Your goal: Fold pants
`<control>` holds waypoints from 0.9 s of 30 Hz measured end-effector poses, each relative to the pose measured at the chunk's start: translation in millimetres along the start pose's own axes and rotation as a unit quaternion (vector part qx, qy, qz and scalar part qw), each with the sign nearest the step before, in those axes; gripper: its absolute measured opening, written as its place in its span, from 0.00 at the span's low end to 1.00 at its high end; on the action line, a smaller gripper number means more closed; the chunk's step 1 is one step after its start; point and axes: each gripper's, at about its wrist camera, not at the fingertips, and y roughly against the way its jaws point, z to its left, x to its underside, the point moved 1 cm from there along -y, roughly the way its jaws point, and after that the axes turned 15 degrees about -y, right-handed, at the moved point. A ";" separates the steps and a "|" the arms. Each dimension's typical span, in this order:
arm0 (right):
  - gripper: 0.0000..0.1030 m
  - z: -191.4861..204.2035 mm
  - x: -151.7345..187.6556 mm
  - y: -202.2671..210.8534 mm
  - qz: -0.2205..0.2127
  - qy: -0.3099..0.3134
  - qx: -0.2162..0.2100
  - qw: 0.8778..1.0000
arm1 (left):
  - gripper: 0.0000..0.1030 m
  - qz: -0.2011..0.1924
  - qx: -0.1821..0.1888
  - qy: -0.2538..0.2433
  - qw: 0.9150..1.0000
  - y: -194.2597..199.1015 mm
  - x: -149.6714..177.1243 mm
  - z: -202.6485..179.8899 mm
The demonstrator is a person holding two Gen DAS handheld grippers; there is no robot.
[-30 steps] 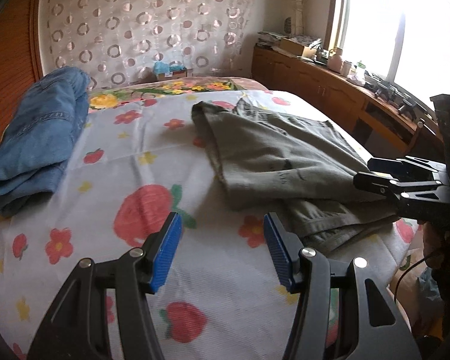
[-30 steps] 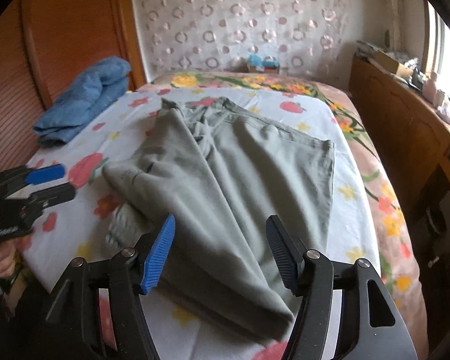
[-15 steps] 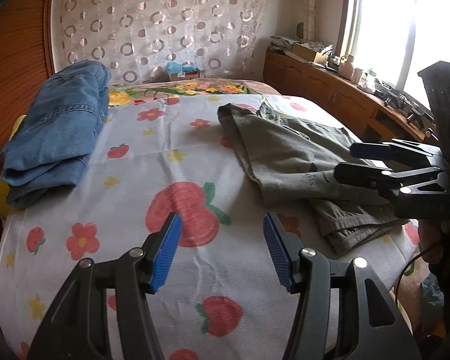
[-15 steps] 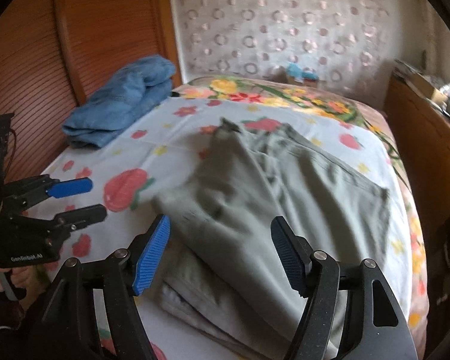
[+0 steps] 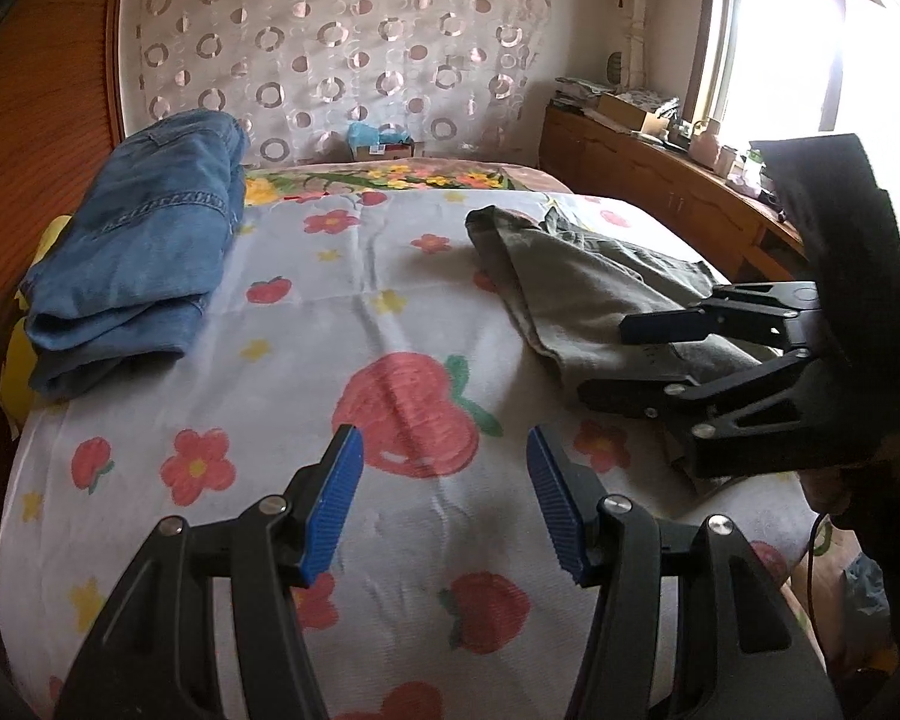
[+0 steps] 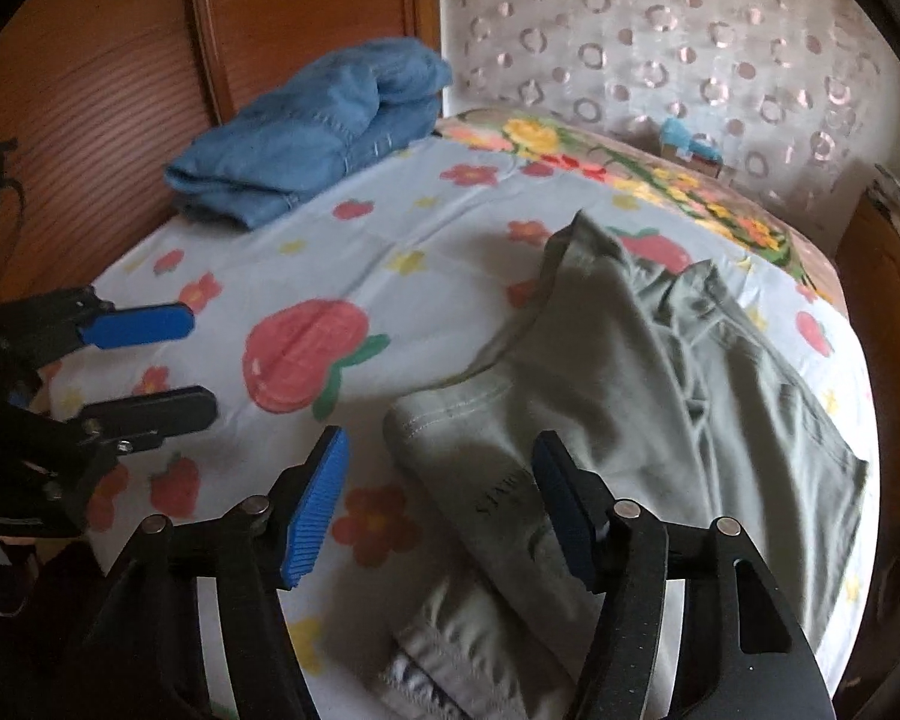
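Observation:
Grey-green pants (image 6: 648,396) lie partly folded on the right half of the bed; they also show in the left wrist view (image 5: 576,282). My right gripper (image 6: 441,501) is open and empty, hovering over the pants' near folded edge; it also shows in the left wrist view (image 5: 618,360). My left gripper (image 5: 444,507) is open and empty above the bare sheet, left of the pants; it also shows in the right wrist view (image 6: 162,360).
Folded blue jeans (image 5: 132,258) lie at the bed's far left by the wooden wardrobe (image 6: 108,78). The flowered sheet (image 5: 354,324) covers the bed. A wooden counter (image 5: 648,174) with clutter runs under the window on the right. A small box (image 5: 378,141) sits at the headboard.
Both grippers swung left and drew back toward the bed's near edge. The pants now sit further right in both views. Both grippers stayed open.

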 end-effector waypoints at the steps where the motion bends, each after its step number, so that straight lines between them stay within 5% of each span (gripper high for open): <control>1: 0.55 -0.2 -1.4 -3.9 0.004 0.001 0.003 1.000 | 0.54 0.000 0.000 0.001 1.000 0.6 0.8 0.1; 4: 0.46 1.7 -1.2 -10.5 0.014 0.015 0.009 1.000 | 0.54 0.001 0.000 0.002 1.000 1.3 2.5 1.4; 6: 0.19 1.6 -1.0 -12.8 0.020 0.023 0.012 0.999 | 0.54 0.002 0.000 0.002 1.000 1.4 2.6 1.6; 8: 0.06 -0.6 -1.9 -9.5 0.013 0.023 0.011 1.000 | 0.54 0.002 0.000 0.003 1.000 0.9 2.7 1.9; 17: 0.02 -49.9 -27.7 50.0 -0.076 -0.040 0.027 0.996 | 0.54 0.002 0.009 -0.008 1.000 -1.8 -1.3 -10.0; 27: 0.02 -127.1 -50.1 81.9 -0.093 -0.083 0.092 0.988 | 0.54 0.001 0.020 -0.022 1.000 -3.7 -8.9 -26.0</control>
